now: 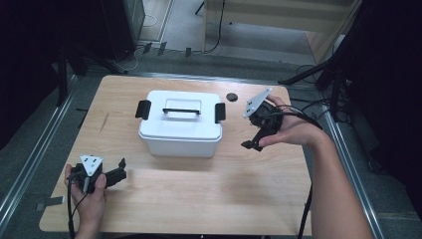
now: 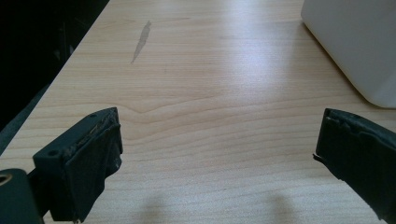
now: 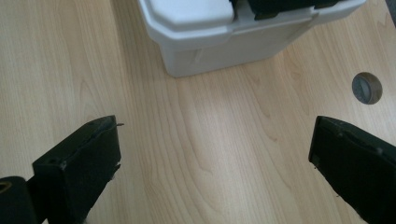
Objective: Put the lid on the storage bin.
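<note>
Left hand-held gripper (image 1: 121, 168) sits nearest, low over the wooden surface (image 1: 199, 189) in front of and to the left of the white box (image 1: 180, 124), its jaws spread wide with nothing between them; right hand-held gripper (image 1: 250, 145) hangs just right of the box, jaws likewise spread and empty; the box stands mid-surface, lid on, a black latch (image 1: 143, 108) at each end and a black handle (image 1: 181, 110) on top; beyond its right corner lies a small dark round disc (image 1: 231, 96).
</note>
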Available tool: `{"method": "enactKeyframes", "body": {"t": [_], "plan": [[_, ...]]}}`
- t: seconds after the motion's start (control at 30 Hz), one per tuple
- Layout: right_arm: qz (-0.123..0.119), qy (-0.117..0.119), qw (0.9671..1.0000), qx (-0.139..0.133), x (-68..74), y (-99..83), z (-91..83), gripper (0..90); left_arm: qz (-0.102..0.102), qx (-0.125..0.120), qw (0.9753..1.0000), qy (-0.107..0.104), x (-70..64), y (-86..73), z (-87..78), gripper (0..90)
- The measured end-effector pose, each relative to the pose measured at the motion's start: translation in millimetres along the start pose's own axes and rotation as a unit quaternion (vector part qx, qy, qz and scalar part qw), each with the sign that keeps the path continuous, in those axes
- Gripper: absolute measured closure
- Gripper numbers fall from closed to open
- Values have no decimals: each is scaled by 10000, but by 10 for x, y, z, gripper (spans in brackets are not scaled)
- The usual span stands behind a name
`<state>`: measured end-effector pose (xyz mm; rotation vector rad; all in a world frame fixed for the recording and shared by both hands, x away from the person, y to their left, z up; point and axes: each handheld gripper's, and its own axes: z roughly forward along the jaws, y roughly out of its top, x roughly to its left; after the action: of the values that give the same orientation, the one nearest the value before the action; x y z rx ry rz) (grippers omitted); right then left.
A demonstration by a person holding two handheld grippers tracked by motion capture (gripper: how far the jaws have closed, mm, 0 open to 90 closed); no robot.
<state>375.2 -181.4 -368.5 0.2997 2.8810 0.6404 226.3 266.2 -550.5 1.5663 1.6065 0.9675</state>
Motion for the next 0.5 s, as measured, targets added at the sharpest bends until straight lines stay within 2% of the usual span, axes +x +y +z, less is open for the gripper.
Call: {"method": "enactKeyframes", "body": {"t": [0.37, 0.5], "plan": [[112, -129, 9998, -59, 73, -252, 84, 19, -13, -32, 10000, 5, 1, -3, -5, 11], [163, -202, 9995, -198, 105, -333, 114, 19, 3, -23, 10000, -3, 1, -3, -5, 12]]}}
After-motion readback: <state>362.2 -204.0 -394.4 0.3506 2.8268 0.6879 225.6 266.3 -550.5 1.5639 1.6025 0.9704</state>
